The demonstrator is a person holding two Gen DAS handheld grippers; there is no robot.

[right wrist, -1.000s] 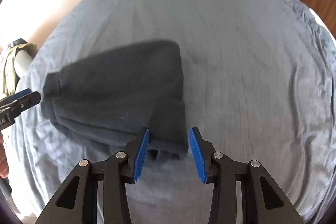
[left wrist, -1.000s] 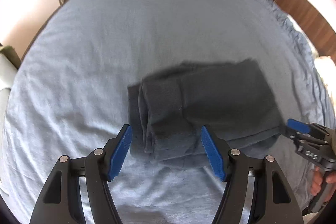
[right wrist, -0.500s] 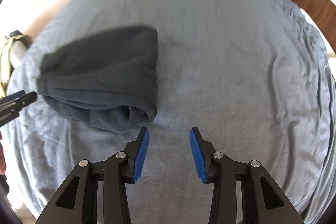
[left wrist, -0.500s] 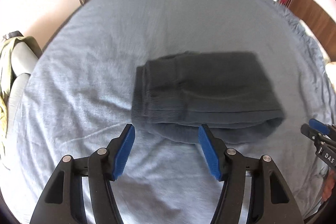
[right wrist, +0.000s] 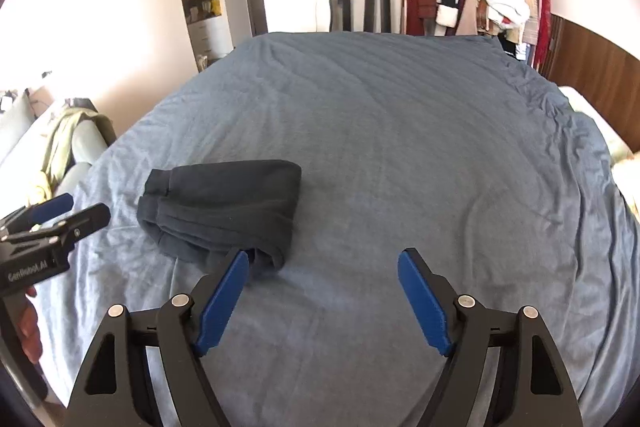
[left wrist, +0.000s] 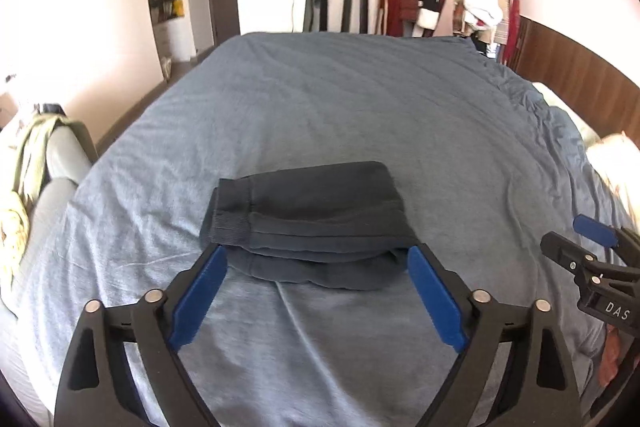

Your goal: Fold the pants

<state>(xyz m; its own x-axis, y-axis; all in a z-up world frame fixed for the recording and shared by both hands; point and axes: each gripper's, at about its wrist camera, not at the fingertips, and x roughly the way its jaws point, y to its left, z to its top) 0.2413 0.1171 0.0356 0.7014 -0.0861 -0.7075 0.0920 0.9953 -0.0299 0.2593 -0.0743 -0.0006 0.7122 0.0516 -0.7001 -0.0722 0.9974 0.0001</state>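
Seemingly finished: the dark grey folded knit pants (left wrist: 308, 223) rest near the blue-sheeted bed (left wrist: 360, 107)'s near edge, and both the left gripper (left wrist: 316, 267) and right gripper (right wrist: 322, 271) have just spread their jaws apart on nothing, leaving at most a tidy-up.

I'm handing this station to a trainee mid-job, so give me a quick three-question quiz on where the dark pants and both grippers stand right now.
1. True or false: the left gripper is clamped on the folded dark pants.
2. What do the pants lie on? A) a wooden table B) the blue bedspread C) a chair
3. What, if anything, sits between the pads of the right gripper?

Key:
1. False. Its jaws have just been opening and stand wide, short of the pants.
2. B.
3. Nothing, only bedspread behind them. Its jaws have just been opening too, and the pants lie to their left.
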